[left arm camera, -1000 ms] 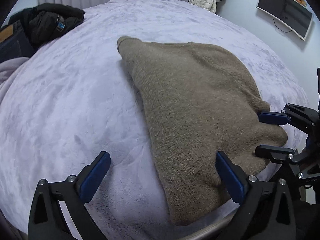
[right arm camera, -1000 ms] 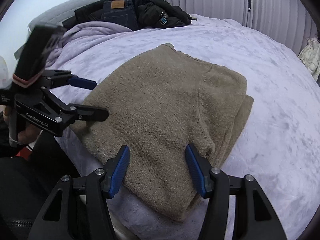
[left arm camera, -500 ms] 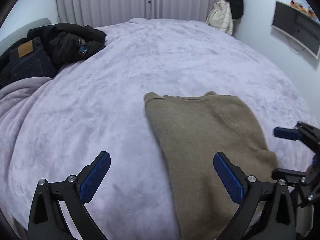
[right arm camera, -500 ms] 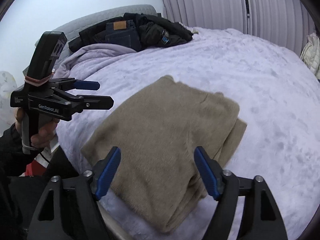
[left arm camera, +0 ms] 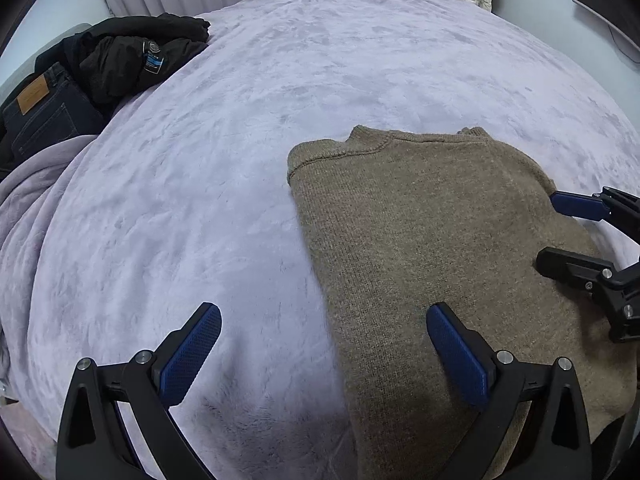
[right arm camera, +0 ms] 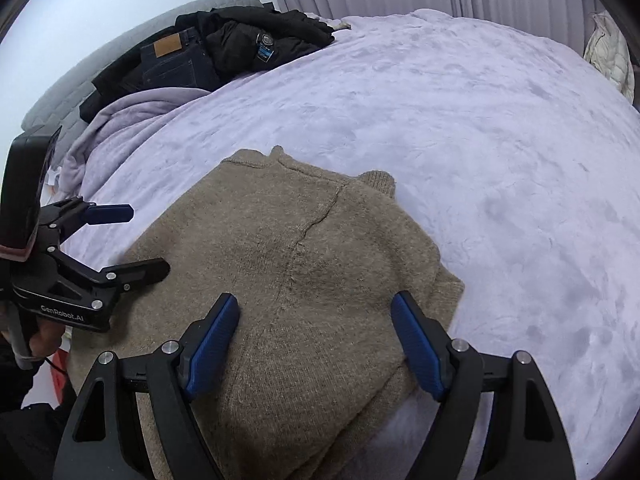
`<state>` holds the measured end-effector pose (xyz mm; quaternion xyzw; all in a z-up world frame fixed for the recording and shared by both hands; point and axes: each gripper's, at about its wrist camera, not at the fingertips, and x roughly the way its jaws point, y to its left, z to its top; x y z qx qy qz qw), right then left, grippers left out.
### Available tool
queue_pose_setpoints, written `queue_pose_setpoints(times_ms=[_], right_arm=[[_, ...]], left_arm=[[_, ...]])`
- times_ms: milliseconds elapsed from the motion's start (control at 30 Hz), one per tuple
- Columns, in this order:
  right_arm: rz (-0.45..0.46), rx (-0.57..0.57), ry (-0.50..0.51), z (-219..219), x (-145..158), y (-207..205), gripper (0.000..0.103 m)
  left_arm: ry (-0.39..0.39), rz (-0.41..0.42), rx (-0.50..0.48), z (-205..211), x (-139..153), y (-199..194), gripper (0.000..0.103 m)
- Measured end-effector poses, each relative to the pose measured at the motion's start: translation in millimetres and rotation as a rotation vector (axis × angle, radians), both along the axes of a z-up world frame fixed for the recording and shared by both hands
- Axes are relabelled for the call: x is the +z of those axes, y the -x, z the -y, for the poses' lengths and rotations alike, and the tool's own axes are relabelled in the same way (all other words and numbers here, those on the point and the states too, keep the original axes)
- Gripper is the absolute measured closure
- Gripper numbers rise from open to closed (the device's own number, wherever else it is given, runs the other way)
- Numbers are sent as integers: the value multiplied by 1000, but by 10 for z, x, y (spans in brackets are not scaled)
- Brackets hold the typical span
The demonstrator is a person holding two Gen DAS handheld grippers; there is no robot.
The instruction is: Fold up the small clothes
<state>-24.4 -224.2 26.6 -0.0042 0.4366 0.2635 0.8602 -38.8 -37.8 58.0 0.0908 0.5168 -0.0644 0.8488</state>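
Folded sweater (left arm camera: 432,240) released, right gripper (right arm camera: 316,344) fingers wider, both grippers lifted clear

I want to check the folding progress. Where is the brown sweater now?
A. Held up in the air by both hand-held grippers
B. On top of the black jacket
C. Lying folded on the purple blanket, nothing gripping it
C: the brown sweater lies folded flat on the purple blanket, and both hand-held grippers stand open and grip nothing.

Both cameras sit on the grippers and look down, close over the bed (left arm camera: 280,100); each one sees the same brown sweater (right arm camera: 304,264) and dark clothes pile (left arm camera: 120,60)
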Motion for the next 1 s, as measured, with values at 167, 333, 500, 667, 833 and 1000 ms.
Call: queue_pose_setpoints(times_ms=[167,333,500,667,833,1000], right_arm=[[27,21,80,-133,185,48,21],[61,70,118,-341,327,-146,21],[36,119,295,-509,-2,-305,21],[-14,68,198,-250,-15,-353,21],[44,92,236,-409,281,-203,21],[98,210,300,-741,373,32,21]], left_arm=[[54,54,50,-211,322,-296,0],[-3,-41,61,-210,71,-762,0],[-92,-67,43,-72,-284,-769,0],[-144,-25,33,-4,-226,-715,0],[-130,31,21,-4,59,-622,0],[-157,53,9,-28,102,-469,0]])
